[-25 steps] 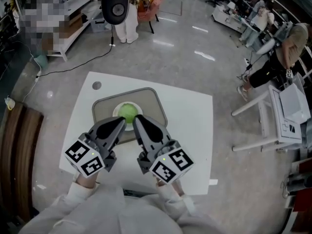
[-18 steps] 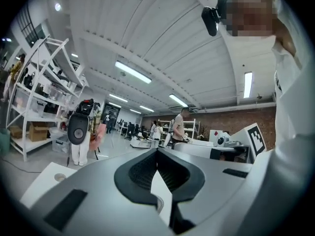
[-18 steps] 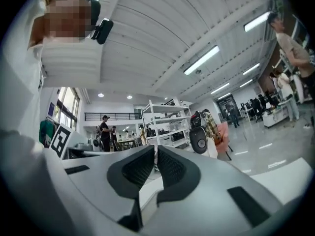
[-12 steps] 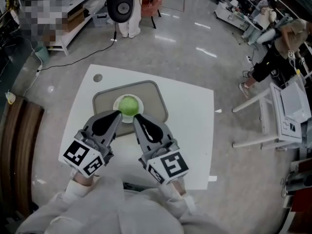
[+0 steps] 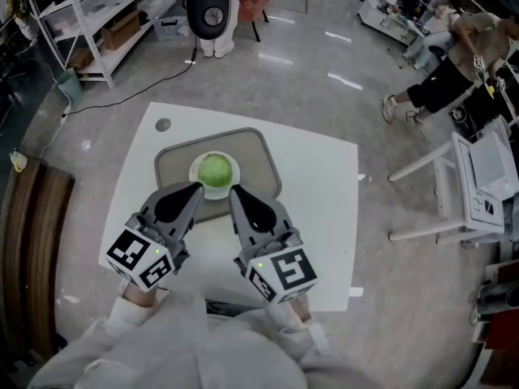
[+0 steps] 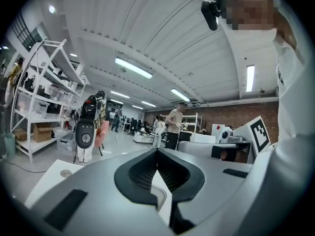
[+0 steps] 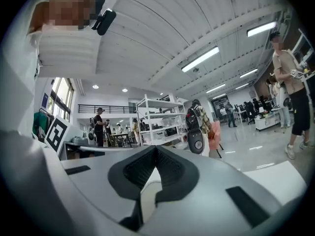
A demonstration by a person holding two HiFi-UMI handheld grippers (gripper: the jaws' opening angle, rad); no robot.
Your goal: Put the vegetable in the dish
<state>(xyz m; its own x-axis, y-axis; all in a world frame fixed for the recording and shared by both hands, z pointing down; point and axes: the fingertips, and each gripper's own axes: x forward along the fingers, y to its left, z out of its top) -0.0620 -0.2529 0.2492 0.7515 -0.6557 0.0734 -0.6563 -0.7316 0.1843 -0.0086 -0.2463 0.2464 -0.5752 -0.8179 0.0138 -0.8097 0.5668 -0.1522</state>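
1. Sitting in the white dish just above the middle of the head view is the round green vegetable. The dish rests on a grey tray, and the tray lies on the white table.
2. The left gripper points up the frame from lower left, and its tip is just beside the dish's lower left rim. In the left gripper view its fingers are pressed together at the tips, with nothing pinched between them.
3. The right gripper points up from lower right, and its tip is near the dish's lower right rim. Its jaws have just been closing. In the right gripper view the fingers meet at the tips with nothing between them.
4. Neither gripper touches the vegetable as far as the head view shows, and both tips stop short of it on the lower side.
5. As a judgement, the placing looks done: the vegetable rests inside the dish with no tool holding it.
6. No other vegetable shows on the table or the tray, so little seems left beyond drawing both grippers away from the dish.
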